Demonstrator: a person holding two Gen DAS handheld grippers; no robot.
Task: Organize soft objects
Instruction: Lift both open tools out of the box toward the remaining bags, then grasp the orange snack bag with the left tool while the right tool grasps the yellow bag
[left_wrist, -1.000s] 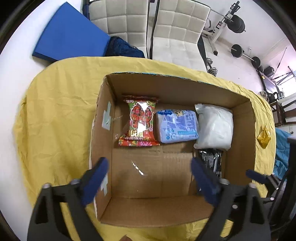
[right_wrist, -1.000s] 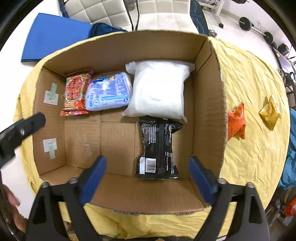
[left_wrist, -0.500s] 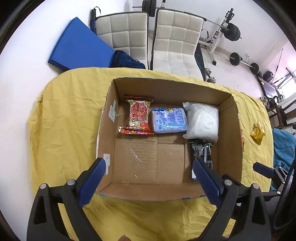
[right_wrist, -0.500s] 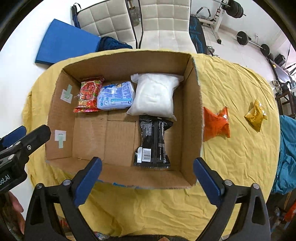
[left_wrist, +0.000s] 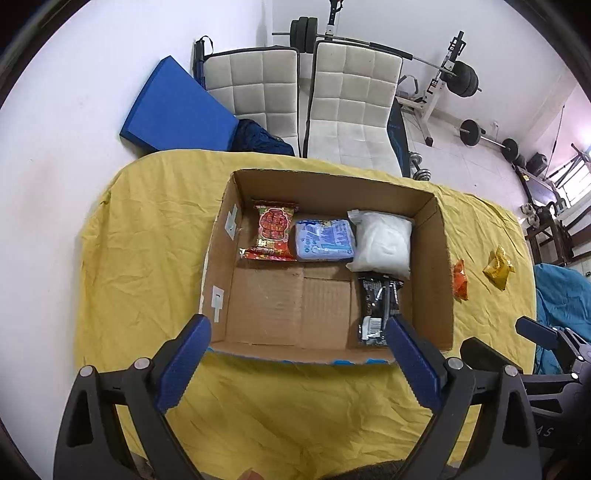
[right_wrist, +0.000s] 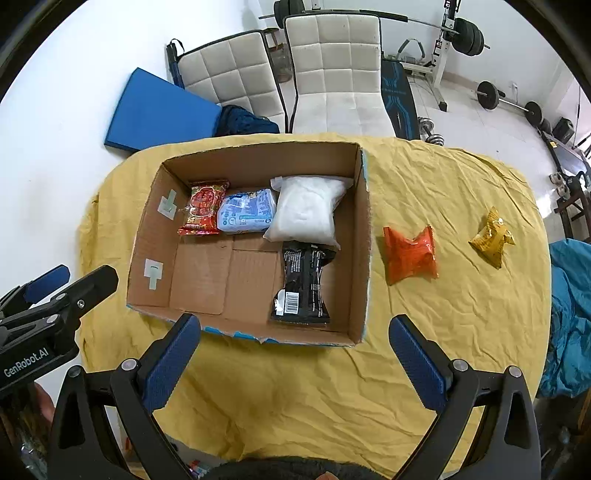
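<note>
An open cardboard box (left_wrist: 436, 266) (right_wrist: 364, 236) sits on a yellow cloth. Inside lie a red snack pack (left_wrist: 275, 230) (right_wrist: 203, 206), a blue pack (left_wrist: 325, 240) (right_wrist: 245, 210), a white soft bag (left_wrist: 384, 243) (right_wrist: 306, 208) and a black pack (left_wrist: 378, 302) (right_wrist: 303, 284). Right of the box rest an orange pouch (right_wrist: 410, 253) (left_wrist: 460, 282) and a yellow pouch (right_wrist: 493, 236) (left_wrist: 498, 267). My left gripper (left_wrist: 295, 325) hovers open above the box's near edge, holding nothing. My right gripper (right_wrist: 295, 325) hangs open and empty over the cloth in front of the box.
The yellow cloth (left_wrist: 147, 236) (right_wrist: 461, 184) covers a round table. Behind it stand two white padded chairs (left_wrist: 354, 110) (right_wrist: 332, 74), a blue mat (left_wrist: 173, 107) and barbell gear (left_wrist: 465, 79). Teal fabric (right_wrist: 569, 295) lies at the right edge.
Both grippers have risen and pulled back from the box, so box and table look smaller. The right gripper's jaws stand slightly wider. The packs in the box have not moved.
</note>
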